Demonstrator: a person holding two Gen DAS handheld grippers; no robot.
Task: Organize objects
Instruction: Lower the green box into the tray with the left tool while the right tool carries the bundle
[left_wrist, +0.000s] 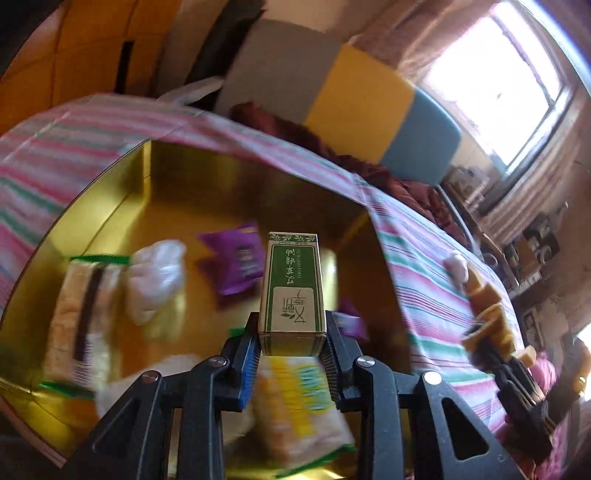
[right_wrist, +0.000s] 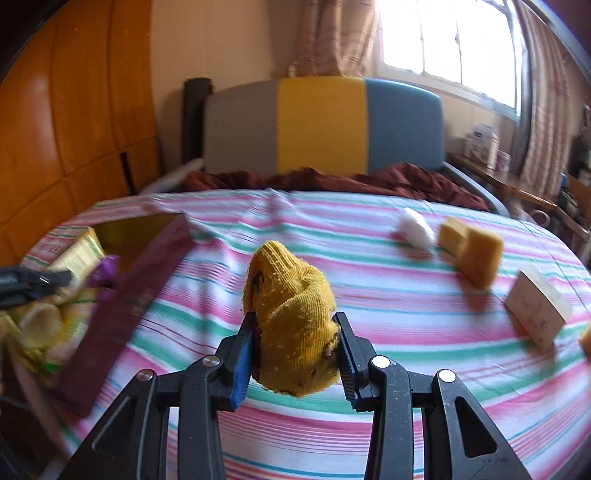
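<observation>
My left gripper (left_wrist: 291, 339) is shut on a small green and white carton (left_wrist: 292, 291) and holds it above the open gold-lined box (left_wrist: 166, 177). Snack packets lie in the box: a purple one (left_wrist: 236, 258), a white bag (left_wrist: 155, 277), a green-edged packet (left_wrist: 85, 314). My right gripper (right_wrist: 295, 347) is shut on a rolled yellow sock (right_wrist: 295, 314) above the striped bedsheet (right_wrist: 369, 295). The box (right_wrist: 129, 295) shows at the left of the right wrist view, with the left gripper (right_wrist: 33, 284) over it.
On the sheet to the right lie a white cotton ball (right_wrist: 415, 227), yellow sponges (right_wrist: 472, 251) and a pale carton (right_wrist: 535, 310). A dark red blanket (right_wrist: 332, 181) and a grey, yellow and blue headboard (right_wrist: 321, 125) are behind. Orange wardrobe at left.
</observation>
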